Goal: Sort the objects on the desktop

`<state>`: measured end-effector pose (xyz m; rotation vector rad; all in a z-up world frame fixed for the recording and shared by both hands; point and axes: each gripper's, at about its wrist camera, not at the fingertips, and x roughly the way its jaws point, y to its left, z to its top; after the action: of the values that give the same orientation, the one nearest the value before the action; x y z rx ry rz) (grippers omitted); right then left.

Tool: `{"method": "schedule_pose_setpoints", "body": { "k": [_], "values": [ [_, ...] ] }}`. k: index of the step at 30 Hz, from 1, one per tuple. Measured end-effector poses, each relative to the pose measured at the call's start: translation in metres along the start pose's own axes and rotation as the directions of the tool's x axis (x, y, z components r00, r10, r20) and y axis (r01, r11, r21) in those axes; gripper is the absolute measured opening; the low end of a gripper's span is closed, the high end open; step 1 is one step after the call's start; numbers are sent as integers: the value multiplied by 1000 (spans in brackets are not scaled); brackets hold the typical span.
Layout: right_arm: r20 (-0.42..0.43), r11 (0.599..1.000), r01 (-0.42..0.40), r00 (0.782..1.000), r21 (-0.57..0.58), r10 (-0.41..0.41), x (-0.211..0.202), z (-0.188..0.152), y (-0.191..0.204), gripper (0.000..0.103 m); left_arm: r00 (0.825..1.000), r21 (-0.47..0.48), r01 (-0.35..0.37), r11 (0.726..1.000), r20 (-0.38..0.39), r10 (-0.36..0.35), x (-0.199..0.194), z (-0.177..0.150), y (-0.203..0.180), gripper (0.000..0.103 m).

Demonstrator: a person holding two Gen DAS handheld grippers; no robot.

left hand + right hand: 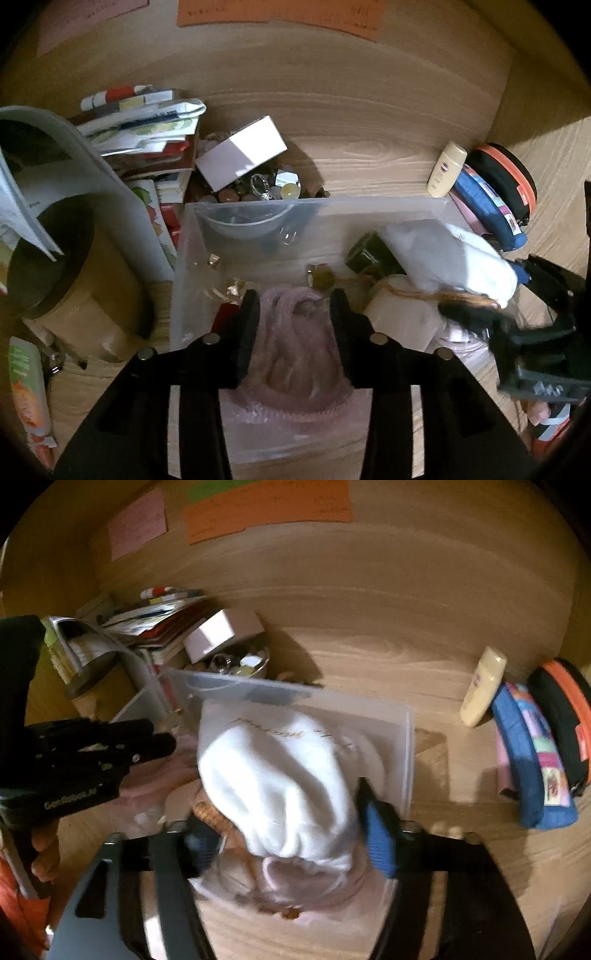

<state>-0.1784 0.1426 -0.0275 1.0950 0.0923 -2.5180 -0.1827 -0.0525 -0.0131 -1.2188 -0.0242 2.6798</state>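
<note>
Our left gripper [293, 317] straddles the pink cloth [295, 365], unclamped; our right gripper [291, 834] stands wide around the white pouch [273, 775].

The left gripper [295, 325] is matte black plastic, its two flat fingers [248, 332] ribbed on the inner faces; four round silver screws sit across its frame at lower centre; the right gripper [288, 834] has blue ribbed pads [380, 842] on black fingers and a grey-sheened frame with long slots; white lettering marks the black body at left of the right wrist view; an orange sleeve [14, 915] shows at lower left.
</note>
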Motion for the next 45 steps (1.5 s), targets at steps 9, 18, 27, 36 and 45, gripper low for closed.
{"method": "schedule_pose_setpoints", "body": {
  "k": [9,18,27,36,45],
  "values": [
    [12,999,-10,1000,-35,11,-19,-11,13,78,996,-32,-61,998,64,63,-27,-5,-1,89],
    [74,1000,-9,997,9,8,-48,-23,8,86,980,-63,-169,984,94,175,-50,-18,-2,96],
    [111,999,2,994,46,-7,-64,-34,0,87,973,-91,-195,977,107,204,-53,-41,-13,96],
    [125,1000,10,992,28,-13,-76,-44,4,87,974,-54,-170,984,140,177,-58,-50,-35,96],
    [121,1000,-7,993,25,4,-76,-45,3,87,976,-52,-160,986,139,166,-57,-56,-42,96]
  ]
}}
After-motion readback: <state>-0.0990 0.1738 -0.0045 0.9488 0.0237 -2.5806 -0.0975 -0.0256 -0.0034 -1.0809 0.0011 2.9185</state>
